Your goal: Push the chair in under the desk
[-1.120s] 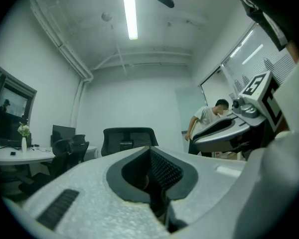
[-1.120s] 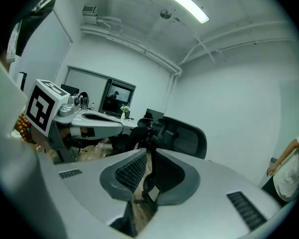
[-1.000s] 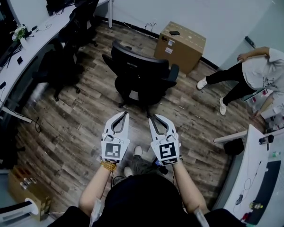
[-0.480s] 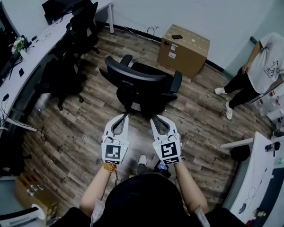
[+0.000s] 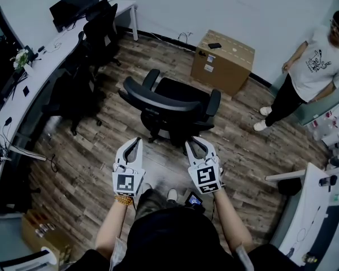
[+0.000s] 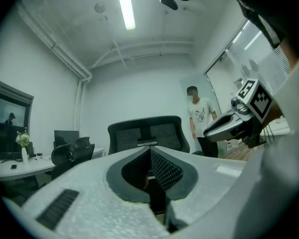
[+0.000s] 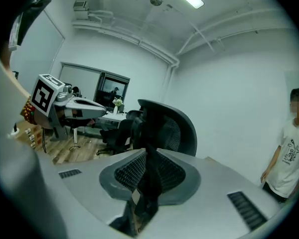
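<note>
The left gripper (image 5: 134, 142) (image 6: 149, 148) has its jaws pressed together with nothing between them. The right gripper (image 5: 193, 144) (image 7: 145, 152) stands a narrow crack apart, its jaws having just been opening. Only a dark slit shows between them, with no object in it. Both point at the chair (image 5: 172, 101) (image 6: 148, 133) (image 7: 170, 126) from behind its backrest. In both gripper views the backrest stands beyond the tips, apart from them.

The chair sits out on the wooden floor (image 5: 85, 168), well apart from the desk (image 5: 42, 58), which runs along the wall on the chair's left. Its wheeled base is mostly hidden under the seat and backrest, with only a leg or two peeking out. The person's own head and shoulders cover the floor behind the grippers.

Other dark chairs (image 5: 73, 92) stand between the chair and the desk, close to the desk's edge, their outlines merging in shadow. What lies under the desk is too dark to make out. A cardboard box (image 5: 223, 52) stands beyond the chair against the far wall. A standing person (image 5: 311, 72) is on the chair's right, partly cut by the picture's edge. Nearer on that side, a second white table (image 5: 313, 208) juts in, also cut off.

Bare floorboards lie open on the chair's left toward the desk's nearer stretch, and on its right toward the standing person.
</note>
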Demonstrator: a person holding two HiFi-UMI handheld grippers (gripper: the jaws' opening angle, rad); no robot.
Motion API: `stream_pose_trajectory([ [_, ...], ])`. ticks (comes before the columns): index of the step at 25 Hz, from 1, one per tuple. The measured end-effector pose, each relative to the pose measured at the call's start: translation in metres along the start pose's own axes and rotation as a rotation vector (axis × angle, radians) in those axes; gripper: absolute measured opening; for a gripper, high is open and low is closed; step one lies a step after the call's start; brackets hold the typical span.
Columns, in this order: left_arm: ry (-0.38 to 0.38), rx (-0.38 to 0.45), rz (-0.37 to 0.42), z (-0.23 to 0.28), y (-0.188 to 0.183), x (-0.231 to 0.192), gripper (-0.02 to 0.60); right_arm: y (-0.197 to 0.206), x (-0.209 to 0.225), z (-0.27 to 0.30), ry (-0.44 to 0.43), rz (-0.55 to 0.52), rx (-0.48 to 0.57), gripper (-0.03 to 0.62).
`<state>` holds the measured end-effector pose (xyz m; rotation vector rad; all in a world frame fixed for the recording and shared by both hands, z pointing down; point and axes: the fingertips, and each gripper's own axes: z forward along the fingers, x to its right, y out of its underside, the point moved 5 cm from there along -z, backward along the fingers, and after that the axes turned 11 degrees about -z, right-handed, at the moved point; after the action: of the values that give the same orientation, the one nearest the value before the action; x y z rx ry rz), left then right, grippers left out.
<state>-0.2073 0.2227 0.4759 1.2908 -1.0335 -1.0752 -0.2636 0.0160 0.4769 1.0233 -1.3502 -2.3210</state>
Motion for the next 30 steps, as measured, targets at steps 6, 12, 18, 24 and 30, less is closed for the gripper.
stream_pose_trajectory([
  [6, -0.001, -0.027, -0.003, 0.027, 0.018, -0.052, 0.008, 0.012, 0.015, 0.03, 0.028, -0.028, -0.109, 0.075],
  [12, 0.046, -0.071, 0.028, 0.065, 0.03, -0.1, 0.021, 0.029, 0.021, 0.058, 0.016, -0.082, -0.241, 0.109],
  [18, 0.123, -0.124, 0.145, 0.105, 0.037, -0.143, 0.035, 0.049, 0.033, 0.082, 0.004, -0.159, -0.36, 0.164],
  [24, 0.223, -0.199, 0.264, 0.135, 0.057, -0.181, 0.074, 0.068, 0.039, 0.093, 0.032, -0.194, -0.457, 0.186],
  [30, 0.37, -0.348, 0.364, 0.162, 0.091, -0.205, 0.209, 0.073, 0.044, 0.1, -0.018, -0.299, -0.48, 0.195],
])
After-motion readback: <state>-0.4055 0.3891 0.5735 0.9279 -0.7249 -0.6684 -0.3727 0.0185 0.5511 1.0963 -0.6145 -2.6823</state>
